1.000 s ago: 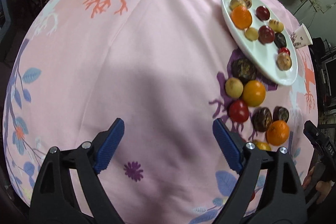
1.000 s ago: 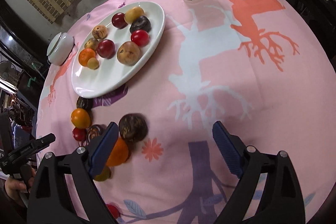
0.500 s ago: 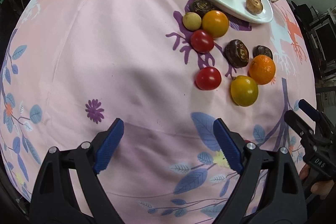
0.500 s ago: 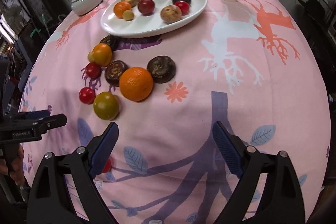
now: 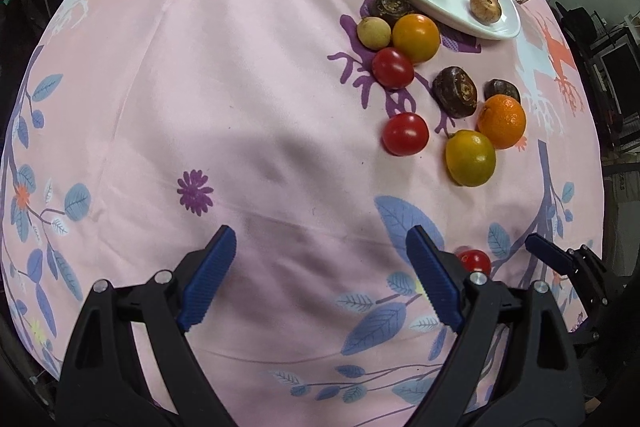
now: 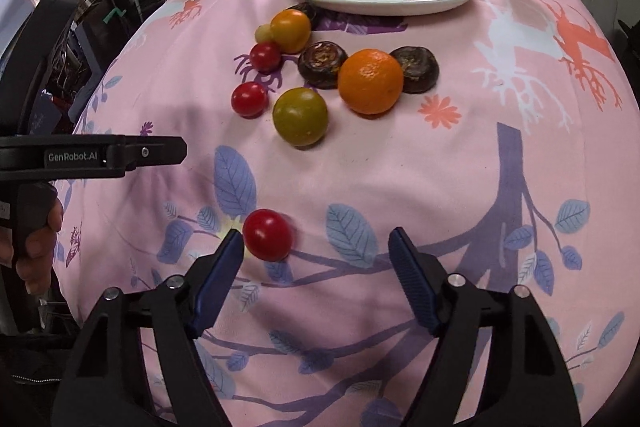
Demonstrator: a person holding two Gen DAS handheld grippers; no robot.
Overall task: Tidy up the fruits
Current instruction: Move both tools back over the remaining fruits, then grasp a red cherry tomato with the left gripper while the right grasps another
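Step in hand: picking up the stray red tomato [image 6: 267, 235], judged as the next fruit to go to the white plate [image 6: 380, 5].
Right hand-held gripper [image 6: 316, 255]: released, jaws spread wide, nothing between them; tomato sits just beside the left fingertip, off centre.
Left hand-held gripper [image 5: 320, 253]: released too, empty, hovering over bare pink cloth [image 5: 240, 87]; the same tomato [image 5: 474, 261] peeks out behind its right finger.
Fruit location: tomato lies alone on the surface near the front edge, well apart from the loose cluster; cluster (orange [image 6: 370, 81], greenish citrus [image 6: 300, 115], dark fruits, small tomatoes) rests between it and the plate.
Plate: already holds about ten fruits, bare space along the near rim.
Doing it well: shift right gripper leftward so the tomato centres between the pads, then lower to the cloth.
Grip: close gently; skin looks smooth and round, likely to roll or squirt aside.
Risk: snagging the cloth, nudging the tomato off the edge.
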